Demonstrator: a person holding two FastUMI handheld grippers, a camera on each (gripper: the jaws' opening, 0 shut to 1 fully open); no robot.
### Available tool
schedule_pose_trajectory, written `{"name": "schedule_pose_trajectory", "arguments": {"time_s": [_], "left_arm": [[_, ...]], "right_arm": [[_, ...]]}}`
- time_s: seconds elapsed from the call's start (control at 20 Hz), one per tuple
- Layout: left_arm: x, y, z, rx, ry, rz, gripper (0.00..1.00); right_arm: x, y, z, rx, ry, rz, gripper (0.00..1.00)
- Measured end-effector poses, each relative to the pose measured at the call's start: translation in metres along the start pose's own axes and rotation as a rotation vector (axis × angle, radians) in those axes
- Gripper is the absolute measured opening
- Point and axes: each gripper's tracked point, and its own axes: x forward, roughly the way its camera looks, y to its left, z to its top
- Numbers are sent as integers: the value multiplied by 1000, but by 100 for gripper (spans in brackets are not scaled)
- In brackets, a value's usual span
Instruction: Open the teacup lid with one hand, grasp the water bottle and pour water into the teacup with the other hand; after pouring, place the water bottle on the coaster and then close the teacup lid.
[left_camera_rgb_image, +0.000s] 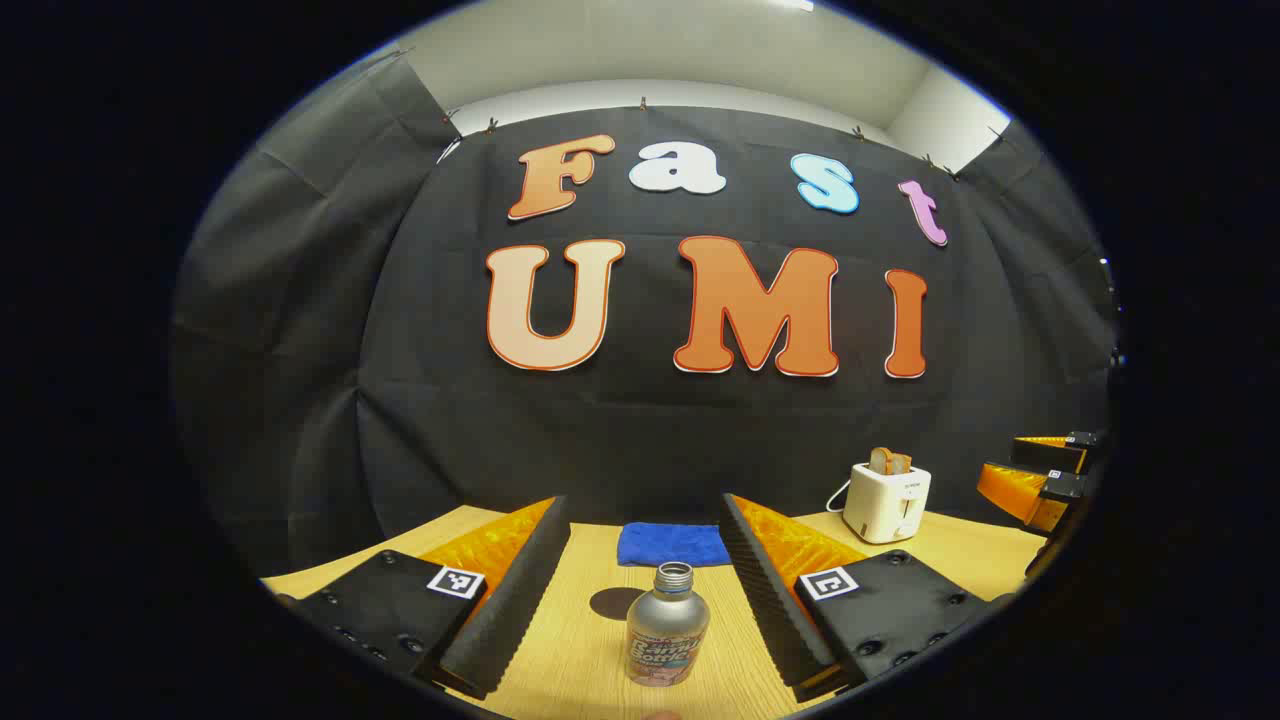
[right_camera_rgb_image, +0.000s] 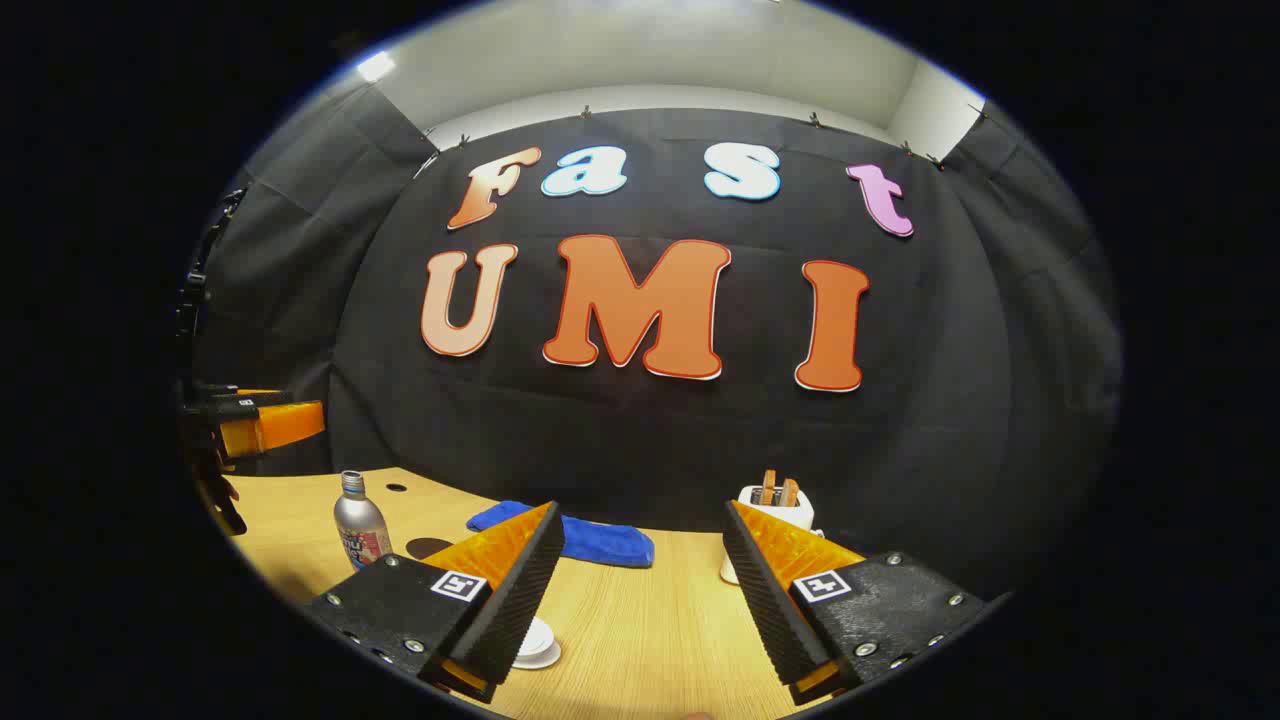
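We held the left gripper (left_camera_rgb_image: 645, 590) with its fingers wide apart; the water bottle (left_camera_rgb_image: 667, 625) stood upright on the table (left_camera_rgb_image: 590, 660) just ahead, between them. The right gripper (right_camera_rgb_image: 635, 590), also spread, was farther away, the bottle well to its left.

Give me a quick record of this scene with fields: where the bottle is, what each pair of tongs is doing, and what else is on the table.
bottle: upright on the table, cap off, between the open fingers of the left tongs but not touched
left tongs: open, holding nothing
right tongs: open, holding nothing, above the table
white lid or cup: partly hidden behind a finger of the right tongs
cloth: blue, folded, at the back
toaster: white, bread in its slots
dark round mat: behind the bottle
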Motion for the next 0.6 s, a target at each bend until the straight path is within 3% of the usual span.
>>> {"name": "schedule_pose_trajectory", "arguments": {"time_s": [0.6], "left_arm": [[0,-6,-8,-7,26,-11,100]], "right_arm": [[5,10,-9,2,35,58,96]]}}
